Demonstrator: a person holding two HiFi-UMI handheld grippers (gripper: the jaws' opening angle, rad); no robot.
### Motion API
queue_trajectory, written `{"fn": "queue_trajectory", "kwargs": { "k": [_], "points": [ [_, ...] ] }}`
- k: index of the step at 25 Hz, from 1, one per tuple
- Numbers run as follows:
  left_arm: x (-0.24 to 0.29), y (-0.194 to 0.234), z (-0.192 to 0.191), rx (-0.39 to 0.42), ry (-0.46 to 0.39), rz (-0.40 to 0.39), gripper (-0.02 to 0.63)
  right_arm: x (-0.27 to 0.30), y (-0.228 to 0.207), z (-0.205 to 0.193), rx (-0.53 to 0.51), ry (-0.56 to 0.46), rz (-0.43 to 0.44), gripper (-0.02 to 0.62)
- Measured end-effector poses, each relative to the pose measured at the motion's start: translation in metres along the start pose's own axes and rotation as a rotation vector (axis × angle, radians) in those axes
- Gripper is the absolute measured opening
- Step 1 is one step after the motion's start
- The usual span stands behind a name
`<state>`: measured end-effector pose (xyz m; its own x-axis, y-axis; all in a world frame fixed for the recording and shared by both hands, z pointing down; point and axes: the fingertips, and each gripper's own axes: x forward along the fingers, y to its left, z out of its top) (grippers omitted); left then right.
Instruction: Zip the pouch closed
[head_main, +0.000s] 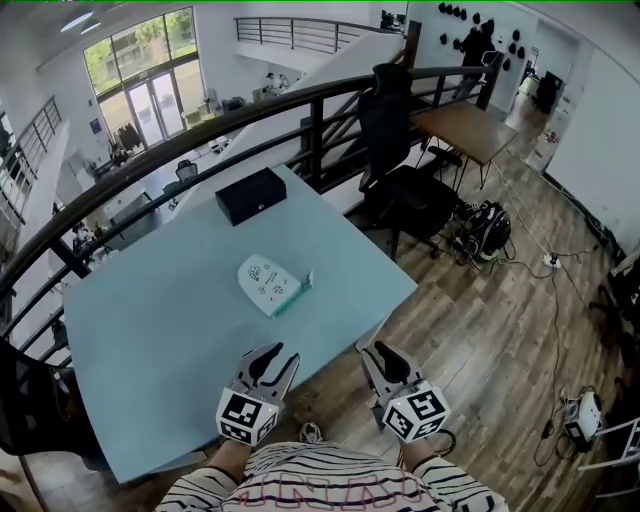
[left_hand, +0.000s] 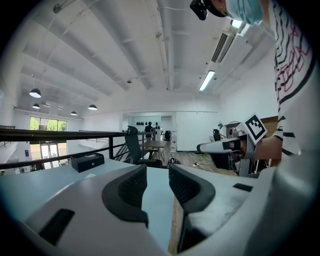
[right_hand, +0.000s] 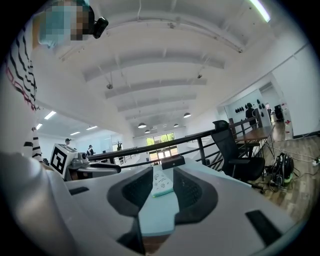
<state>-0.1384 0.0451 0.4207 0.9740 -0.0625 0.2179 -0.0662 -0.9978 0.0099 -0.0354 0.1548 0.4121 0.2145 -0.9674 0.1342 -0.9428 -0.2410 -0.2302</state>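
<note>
Pouch on table, well ahead of left gripper and right gripper, jaws apart, empty.

Pouch in the middle of the desk

The pouch lies mid-desk, the box behind it; the left gripper is at the near edge, the right gripper just off it.

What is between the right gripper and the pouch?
Nothing, just bare tabletop. The head view shows only that light-blue surface between the right gripper and the pouch.
</note>
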Motion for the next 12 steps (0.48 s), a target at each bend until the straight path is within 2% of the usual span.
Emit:
{"fn": "queue_trajectory", "kwargs": {
  "k": [5,12],
  "points": [
    [0.016,0.024,-0.005,-0.014,0.002,-0.016,0.114,0.031,-0.011,-0.002,-0.002,0.01,-0.008,0.117],
    [0.027,0.042,-0.02,-0.054,0.031,0.017,0.114,0.07,-0.021,-0.005,-0.018,0.05,0.047,0.117]
  ]
}}
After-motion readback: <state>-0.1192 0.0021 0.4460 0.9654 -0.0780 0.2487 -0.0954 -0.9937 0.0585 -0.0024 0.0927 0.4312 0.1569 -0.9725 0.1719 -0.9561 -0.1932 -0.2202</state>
